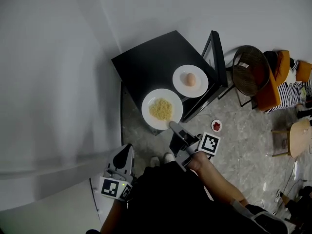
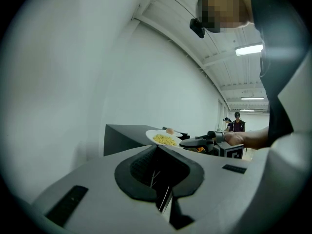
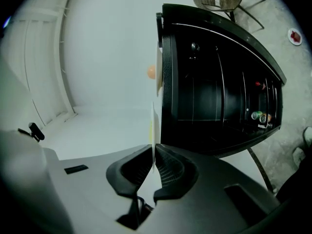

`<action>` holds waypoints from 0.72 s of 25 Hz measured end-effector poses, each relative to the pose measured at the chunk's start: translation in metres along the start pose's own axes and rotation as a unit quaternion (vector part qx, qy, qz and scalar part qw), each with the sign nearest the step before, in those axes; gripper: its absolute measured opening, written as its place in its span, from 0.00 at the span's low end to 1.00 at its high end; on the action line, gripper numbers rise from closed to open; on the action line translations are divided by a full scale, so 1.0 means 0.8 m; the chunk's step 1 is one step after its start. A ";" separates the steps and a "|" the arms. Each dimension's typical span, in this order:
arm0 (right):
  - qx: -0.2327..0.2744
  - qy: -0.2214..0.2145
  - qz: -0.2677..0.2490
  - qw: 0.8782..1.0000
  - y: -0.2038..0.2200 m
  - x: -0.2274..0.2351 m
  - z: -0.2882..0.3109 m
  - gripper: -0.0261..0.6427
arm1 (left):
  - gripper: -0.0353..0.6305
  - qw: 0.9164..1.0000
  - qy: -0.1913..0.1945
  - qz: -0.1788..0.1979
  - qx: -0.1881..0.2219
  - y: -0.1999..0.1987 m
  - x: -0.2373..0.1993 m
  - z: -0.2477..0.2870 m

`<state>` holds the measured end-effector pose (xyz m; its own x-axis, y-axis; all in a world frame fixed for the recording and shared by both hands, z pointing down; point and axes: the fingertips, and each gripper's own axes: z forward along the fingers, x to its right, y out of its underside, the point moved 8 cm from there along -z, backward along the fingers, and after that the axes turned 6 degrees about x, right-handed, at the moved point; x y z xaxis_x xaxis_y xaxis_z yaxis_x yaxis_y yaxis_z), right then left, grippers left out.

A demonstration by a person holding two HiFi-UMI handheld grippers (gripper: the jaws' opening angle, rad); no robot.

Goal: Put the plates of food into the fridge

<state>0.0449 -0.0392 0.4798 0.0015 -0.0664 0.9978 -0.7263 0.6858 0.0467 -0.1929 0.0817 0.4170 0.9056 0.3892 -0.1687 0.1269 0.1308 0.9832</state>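
Observation:
Two white plates sit on a black table (image 1: 146, 62). The near one holds yellow noodles (image 1: 162, 108) and overhangs the table's front edge; the far one holds an egg (image 1: 190, 80). My right gripper (image 1: 174, 126) is shut on the near rim of the noodle plate. In the right gripper view that plate (image 3: 154, 126) shows edge-on, pinched between the pads, with the egg (image 3: 151, 72) beyond it. My left gripper (image 1: 125, 155) hangs low by my body, left of the table, shut on nothing. Its own view shows the noodle plate (image 2: 165, 139) ahead at a distance.
A tall white surface (image 1: 48, 82) stands left of the table. A wicker chair (image 1: 250, 70) and a person in striped clothes (image 1: 287, 91) are at the right. A small red dish (image 1: 216, 126) lies on the floor; a wooden chair (image 1: 300, 138) is beyond it.

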 end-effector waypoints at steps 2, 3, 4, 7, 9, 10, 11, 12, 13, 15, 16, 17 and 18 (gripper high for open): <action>0.000 0.003 0.001 1.000 0.001 0.000 -0.012 0.09 | 0.09 1.000 0.001 0.000 -0.002 0.001 0.005 -0.003; 0.000 0.005 0.002 1.000 0.001 -0.001 -0.019 0.09 | 0.09 1.000 0.002 0.001 -0.005 0.000 0.007 -0.005; 0.000 0.006 0.002 1.000 0.002 -0.003 -0.027 0.09 | 0.09 1.000 0.003 0.000 -0.007 0.000 0.011 -0.008; -0.001 0.011 -0.001 1.000 0.000 -0.008 -0.053 0.09 | 0.09 1.000 0.004 -0.001 -0.008 -0.001 0.025 -0.015; -0.002 0.015 -0.003 1.000 -0.003 -0.004 -0.063 0.09 | 0.09 1.000 0.005 0.000 -0.007 0.003 0.025 -0.013; -0.002 0.016 -0.006 1.000 -0.004 -0.001 -0.066 0.09 | 0.09 1.000 0.006 -0.001 -0.006 0.006 0.024 -0.011; -0.003 0.017 -0.009 1.000 -0.005 0.002 -0.069 0.09 | 0.09 1.000 0.008 -0.002 -0.005 0.009 0.022 -0.009; -0.003 0.018 -0.013 1.000 -0.006 0.005 -0.073 0.09 | 0.09 1.000 0.009 -0.004 -0.003 0.011 0.020 -0.008; -0.004 0.019 -0.016 1.000 -0.007 0.007 -0.078 0.09 | 0.09 1.000 0.010 -0.003 -0.002 0.012 0.020 -0.007; -0.003 0.020 -0.018 1.000 -0.010 0.009 -0.089 0.09 | 0.09 1.000 0.012 -0.002 -0.004 0.012 0.023 -0.006; -0.002 0.021 -0.016 1.000 -0.012 0.009 -0.095 0.09 | 0.09 1.000 0.012 -0.001 -0.005 0.011 0.026 -0.006; -0.001 0.023 -0.012 1.000 -0.013 0.010 -0.100 0.09 | 0.09 1.000 0.012 -0.001 -0.006 0.011 0.028 -0.006; 0.000 0.025 -0.007 1.000 -0.014 0.011 -0.105 0.09 | 0.09 1.000 0.012 -0.003 -0.008 0.011 0.030 -0.005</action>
<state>0.1106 0.0133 0.4921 0.0456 -0.0397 0.9982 -0.7256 0.6854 0.0604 -0.1720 0.0961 0.4214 0.8950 0.4098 -0.1760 0.1255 0.1473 0.9811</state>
